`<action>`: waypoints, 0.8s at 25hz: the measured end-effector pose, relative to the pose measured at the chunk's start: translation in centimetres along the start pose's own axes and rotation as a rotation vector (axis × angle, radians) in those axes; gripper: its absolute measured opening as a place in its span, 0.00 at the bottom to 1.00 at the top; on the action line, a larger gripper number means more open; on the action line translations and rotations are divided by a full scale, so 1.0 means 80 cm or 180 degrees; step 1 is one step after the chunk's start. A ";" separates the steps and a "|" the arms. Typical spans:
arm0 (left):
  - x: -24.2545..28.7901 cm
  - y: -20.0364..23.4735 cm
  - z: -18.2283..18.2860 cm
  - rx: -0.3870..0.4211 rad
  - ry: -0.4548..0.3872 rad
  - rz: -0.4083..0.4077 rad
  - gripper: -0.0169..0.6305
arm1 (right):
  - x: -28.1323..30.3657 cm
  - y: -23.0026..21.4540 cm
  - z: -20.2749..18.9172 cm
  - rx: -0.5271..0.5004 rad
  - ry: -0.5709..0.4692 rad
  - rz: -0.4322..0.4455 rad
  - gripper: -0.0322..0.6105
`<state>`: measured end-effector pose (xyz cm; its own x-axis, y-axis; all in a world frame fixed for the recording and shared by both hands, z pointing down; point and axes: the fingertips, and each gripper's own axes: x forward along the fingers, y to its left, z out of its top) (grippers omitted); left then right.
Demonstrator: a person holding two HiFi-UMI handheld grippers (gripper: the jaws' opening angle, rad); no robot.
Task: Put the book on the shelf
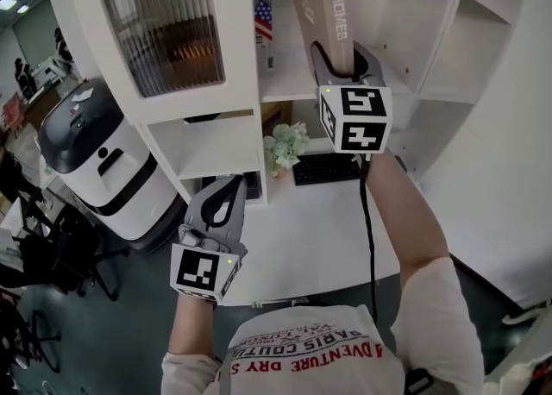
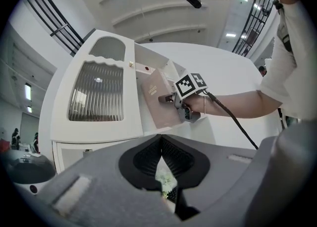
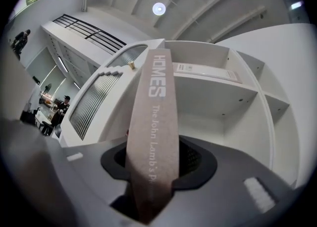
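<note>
Book [image 1: 323, 5] clamped in R hand-held gripper [image 1: 346, 55], L hand-held gripper [image 1: 222, 188] closed; subtitle [image 3: 159, 137] only in right gripper view.

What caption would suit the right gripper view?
Right gripper clamps a tan book, held up before the white shelf.

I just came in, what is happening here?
A person holds a two-jaw gripper in each hand. The right gripper is clamped on a tan book titled HOMES and holds it up at an open compartment of the white shelf unit; it is not set down yet. The left gripper hangs lower, shut and empty.
</note>
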<state>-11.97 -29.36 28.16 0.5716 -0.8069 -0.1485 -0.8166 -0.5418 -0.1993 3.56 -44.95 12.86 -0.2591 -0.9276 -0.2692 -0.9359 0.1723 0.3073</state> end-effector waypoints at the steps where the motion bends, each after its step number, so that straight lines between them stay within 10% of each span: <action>1: 0.006 0.003 -0.006 -0.0017 0.0032 0.0007 0.03 | 0.007 0.000 -0.004 -0.0023 0.0013 0.0019 0.32; 20: 0.096 0.061 -0.018 -0.0011 -0.0048 0.0231 0.03 | 0.132 0.012 -0.045 -0.0390 0.0125 0.0309 0.32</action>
<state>-11.70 -38.56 27.43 0.5119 -0.8406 -0.1771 -0.8562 -0.4827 -0.1842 0.81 -55.81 13.57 -0.3351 -0.9212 -0.1976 -0.8701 0.2222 0.4399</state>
